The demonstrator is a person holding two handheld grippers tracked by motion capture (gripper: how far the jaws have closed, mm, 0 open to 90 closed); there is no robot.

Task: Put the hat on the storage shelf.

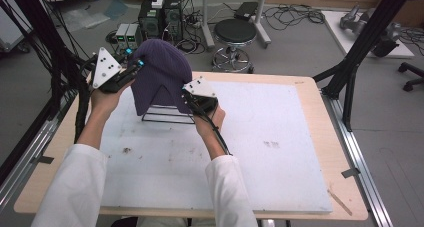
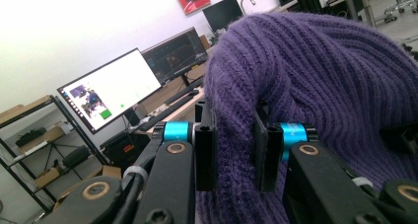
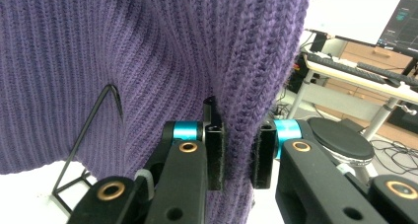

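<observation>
We hold a purple knit hat (image 1: 161, 69) that is draped over a black wire stand (image 1: 167, 118), and this stand is our landmark on the white board (image 1: 280, 137). The left gripper (image 1: 134, 67) is at the upper left of the stand, and in the left gripper view its jaws are clamped on a thick fold of the hat (image 2: 315, 76). The right gripper (image 3: 239, 157) is at the right side of the stand, lower, and its jaws are pressed together on the hanging edge of the knit. We think the main risk is the stand itself: it looks light, so if we pull the hat sideways and not upward, the fabric can catch on a wire corner (image 3: 114, 93) and tip or drag the stand. The knit is also stretchy, so uneven pulling by the two grippers may deform it or let one fold slip out. We see no containers near the stand.
</observation>
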